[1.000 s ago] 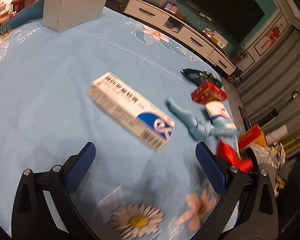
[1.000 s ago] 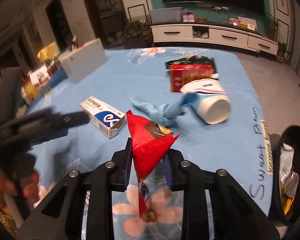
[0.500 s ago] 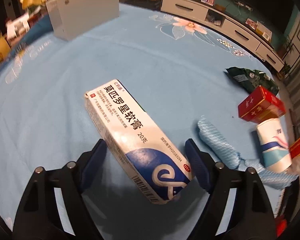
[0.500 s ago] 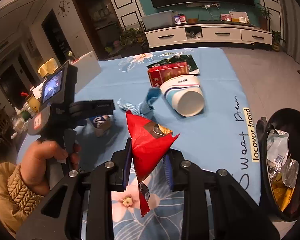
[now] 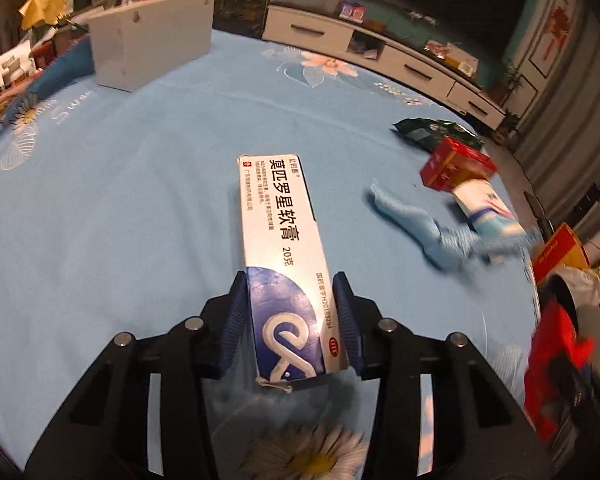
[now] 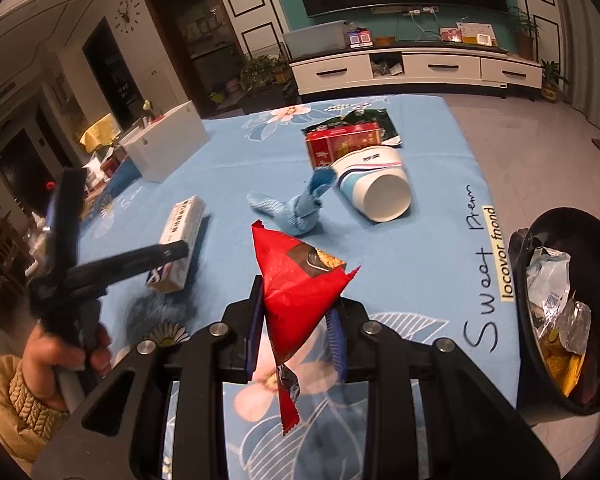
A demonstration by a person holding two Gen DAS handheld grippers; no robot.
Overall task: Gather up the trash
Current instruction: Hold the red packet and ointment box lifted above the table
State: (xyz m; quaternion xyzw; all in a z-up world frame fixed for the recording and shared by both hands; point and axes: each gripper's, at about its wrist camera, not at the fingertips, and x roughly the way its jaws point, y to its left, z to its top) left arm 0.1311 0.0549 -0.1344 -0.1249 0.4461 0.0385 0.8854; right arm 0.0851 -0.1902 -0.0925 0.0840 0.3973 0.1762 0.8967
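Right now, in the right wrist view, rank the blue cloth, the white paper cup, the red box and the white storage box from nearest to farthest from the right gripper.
1. Blue cloth, just ahead of the right gripper.
2. White paper cup, ahead and to the right, lying on its side.
3. Red box, behind the cup.
4. White storage box, far left corner of the table.

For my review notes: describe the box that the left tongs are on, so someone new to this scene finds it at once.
Start at the blue flowered tablecloth and find the large white box at its far edge. Nearer than that, toward the cloth's middle, lies the long white and blue carton, its near end pinched between the left tongs. Unlike the red box and the paper cup beside it, it bears black Chinese lettering and a white swirl logo.
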